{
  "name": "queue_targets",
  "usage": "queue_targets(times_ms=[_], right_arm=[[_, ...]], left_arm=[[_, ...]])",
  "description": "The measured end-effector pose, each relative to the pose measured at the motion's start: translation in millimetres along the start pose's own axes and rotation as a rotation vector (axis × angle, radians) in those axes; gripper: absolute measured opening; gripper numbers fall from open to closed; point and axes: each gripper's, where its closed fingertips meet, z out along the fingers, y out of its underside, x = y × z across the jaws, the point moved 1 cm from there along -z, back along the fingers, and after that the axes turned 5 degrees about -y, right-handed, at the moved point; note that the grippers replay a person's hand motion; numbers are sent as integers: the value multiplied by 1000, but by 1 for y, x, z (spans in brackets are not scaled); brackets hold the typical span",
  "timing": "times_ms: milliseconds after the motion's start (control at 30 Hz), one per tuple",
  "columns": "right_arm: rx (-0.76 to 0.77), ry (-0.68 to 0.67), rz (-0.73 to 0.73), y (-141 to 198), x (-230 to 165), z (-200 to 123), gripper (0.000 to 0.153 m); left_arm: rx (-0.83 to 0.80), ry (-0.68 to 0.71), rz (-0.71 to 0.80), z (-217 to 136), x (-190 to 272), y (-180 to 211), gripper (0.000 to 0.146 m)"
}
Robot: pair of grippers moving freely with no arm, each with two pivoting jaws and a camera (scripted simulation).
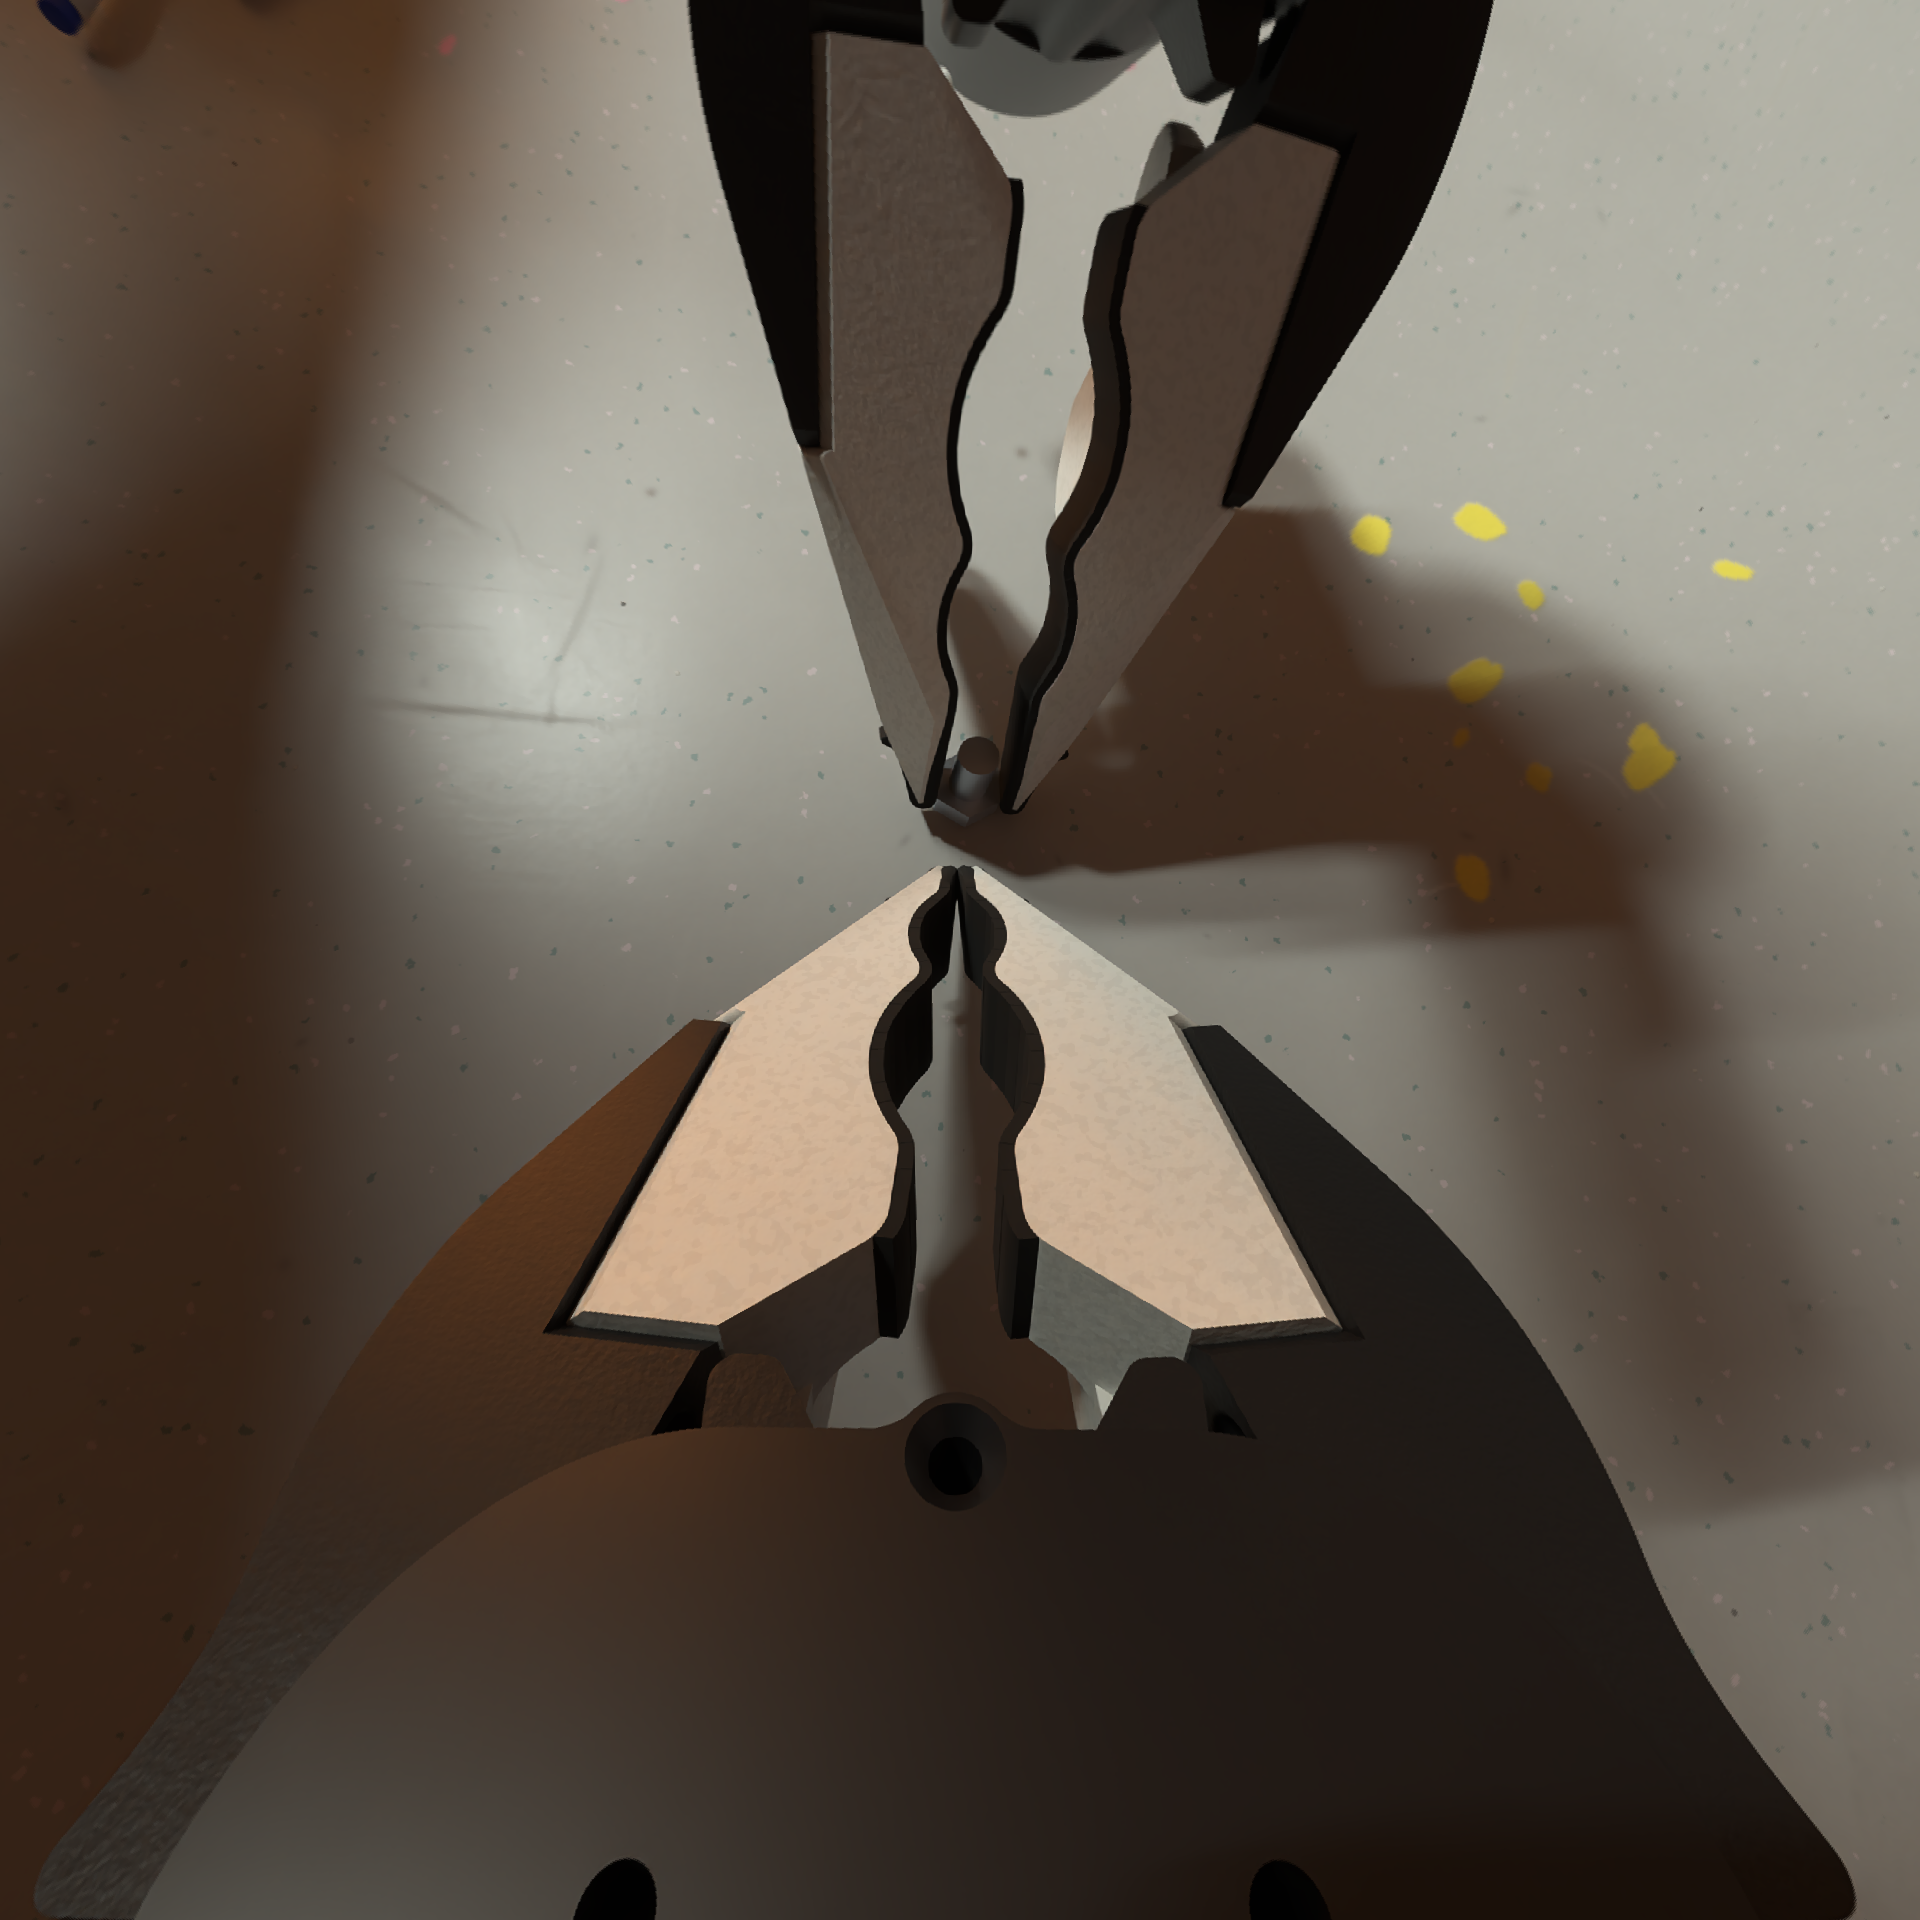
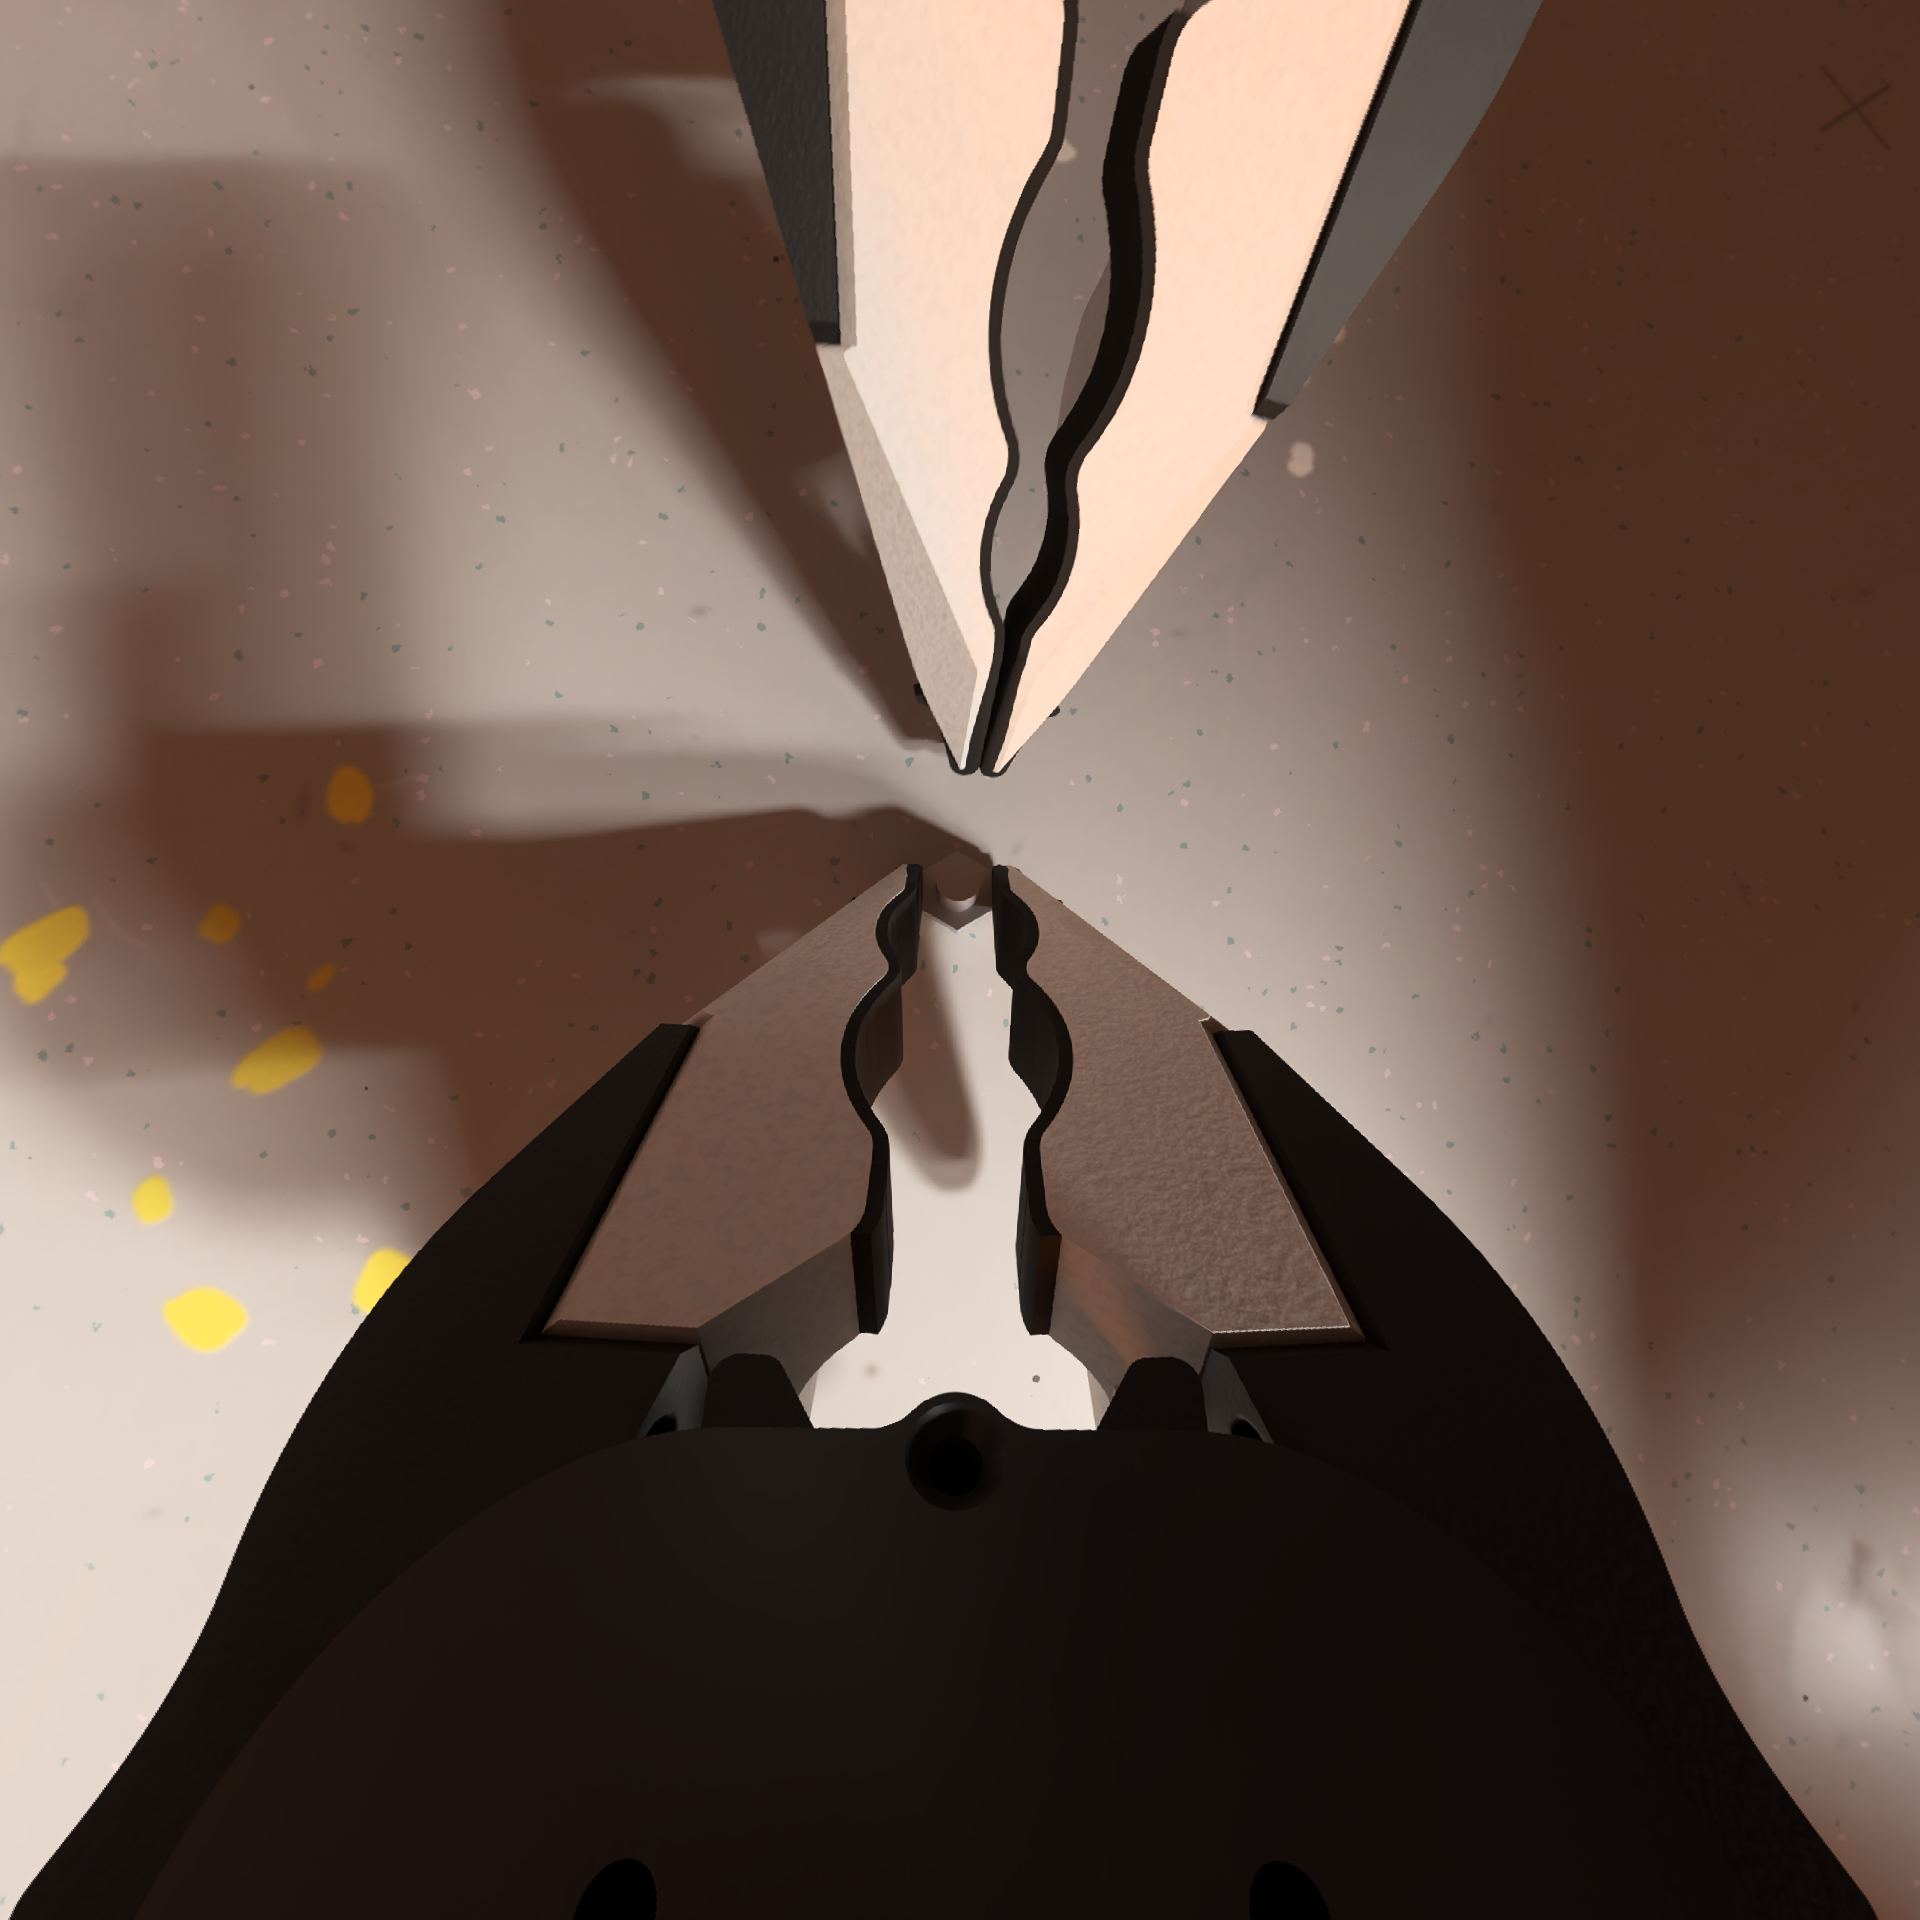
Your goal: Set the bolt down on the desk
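A small grey bolt [image 2: 961, 896] with a hex head sits between the tips of my right gripper [image 2: 954, 875], which is shut on it. The bolt is upright, its head down at or just above the speckled grey desk [image 2: 1351, 831]. In the left wrist view the right gripper [image 1: 966, 805] comes in from the top with the bolt [image 1: 975, 774] in its tips. My left gripper [image 1: 956, 878] is shut and empty, tip to tip with the right one and a short gap from the bolt. It also shows in the right wrist view [image 2: 977, 767].
Yellow flecks [image 1: 1475, 675] dot the desk beside the grippers, and show in the right wrist view [image 2: 275, 1060] too. A wooden piece [image 1: 114, 36] lies at the far top left. Dark shadows of the grippers fall across the desk.
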Motion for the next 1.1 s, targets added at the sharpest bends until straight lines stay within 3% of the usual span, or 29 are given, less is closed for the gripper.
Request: queue_targets(times_ms=[800, 1100], right_arm=[[5, -7, 1, 0, -1, 1, 13], [0, -22, 5, 0, -4, 0, 13]], left_arm=[[-19, 10, 40, 6, 4, 1, 0], [-76, -95, 198, 6, 9, 1, 0]])
